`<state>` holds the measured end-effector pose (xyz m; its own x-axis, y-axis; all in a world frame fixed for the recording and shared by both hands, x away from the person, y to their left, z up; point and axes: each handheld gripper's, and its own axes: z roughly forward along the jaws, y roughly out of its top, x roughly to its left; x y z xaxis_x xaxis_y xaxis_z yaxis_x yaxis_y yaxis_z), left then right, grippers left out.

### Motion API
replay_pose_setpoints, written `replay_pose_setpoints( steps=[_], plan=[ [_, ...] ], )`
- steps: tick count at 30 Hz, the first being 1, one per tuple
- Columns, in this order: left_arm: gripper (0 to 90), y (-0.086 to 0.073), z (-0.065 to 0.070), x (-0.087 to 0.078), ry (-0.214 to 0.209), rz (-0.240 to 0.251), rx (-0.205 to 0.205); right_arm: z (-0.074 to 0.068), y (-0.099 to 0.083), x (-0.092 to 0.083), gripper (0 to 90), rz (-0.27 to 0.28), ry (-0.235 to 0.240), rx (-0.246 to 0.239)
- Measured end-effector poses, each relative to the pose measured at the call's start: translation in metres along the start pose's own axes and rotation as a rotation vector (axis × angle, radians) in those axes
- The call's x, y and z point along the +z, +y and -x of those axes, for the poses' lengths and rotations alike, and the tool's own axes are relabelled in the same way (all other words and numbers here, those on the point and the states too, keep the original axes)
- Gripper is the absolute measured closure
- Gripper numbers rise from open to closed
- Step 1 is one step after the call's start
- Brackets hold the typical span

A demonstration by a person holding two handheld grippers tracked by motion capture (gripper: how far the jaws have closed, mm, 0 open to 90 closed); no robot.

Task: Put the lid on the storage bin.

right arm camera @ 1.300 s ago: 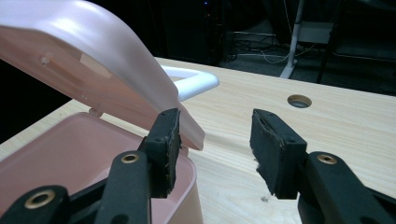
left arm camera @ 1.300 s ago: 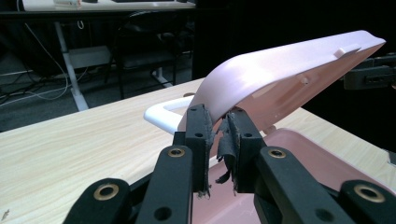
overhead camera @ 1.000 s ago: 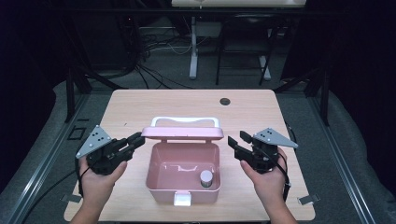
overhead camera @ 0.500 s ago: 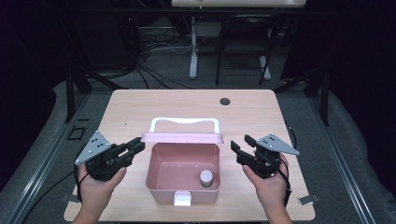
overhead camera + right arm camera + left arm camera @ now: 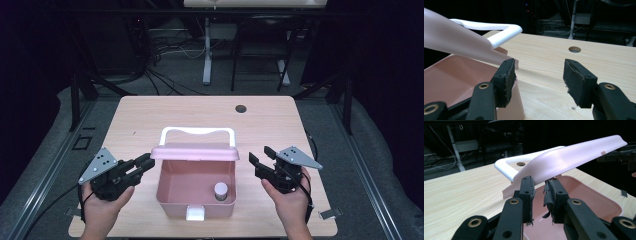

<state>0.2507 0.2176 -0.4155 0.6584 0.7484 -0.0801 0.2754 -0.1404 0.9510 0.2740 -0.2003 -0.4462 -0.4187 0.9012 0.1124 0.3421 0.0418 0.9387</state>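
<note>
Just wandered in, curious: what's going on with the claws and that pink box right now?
Left claw nearly closed, right claw open; both just opening, empty. Pink box open, lid up, small jar inside. Nothing in the way.

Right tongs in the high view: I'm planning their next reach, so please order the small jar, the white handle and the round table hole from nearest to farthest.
From the right tongs, which stand open:
1. Small jar, inside the pink box, toward the person's left and slightly nearer the person.
2. White handle, beyond the raised lid, farther left.
3. Round table hole, near the table's far edge.
</note>
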Motion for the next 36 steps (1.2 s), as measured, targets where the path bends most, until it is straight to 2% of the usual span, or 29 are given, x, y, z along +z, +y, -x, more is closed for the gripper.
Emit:
replay_pose_setpoints(
  steps=[8, 19, 36],
  plan=[
    [75.9, -0.004, 0.003, -0.003, 0.001, -0.013, 0.0, 0.003, -0.004, -0.002, 42.6, -0.004, -0.003, 0.017],
    [75.7, -0.012, 0.007, -0.006, 0.001, -0.02, 0.001, 0.002, -0.007, -0.001, 42.4, -0.019, 0.003, 0.013],
    [75.8, -0.023, 0.01, -0.011, -0.011, -0.035, -0.003, 0.002, -0.009, -0.002, 42.4, -0.012, 0.009, 0.025]
  ],
)
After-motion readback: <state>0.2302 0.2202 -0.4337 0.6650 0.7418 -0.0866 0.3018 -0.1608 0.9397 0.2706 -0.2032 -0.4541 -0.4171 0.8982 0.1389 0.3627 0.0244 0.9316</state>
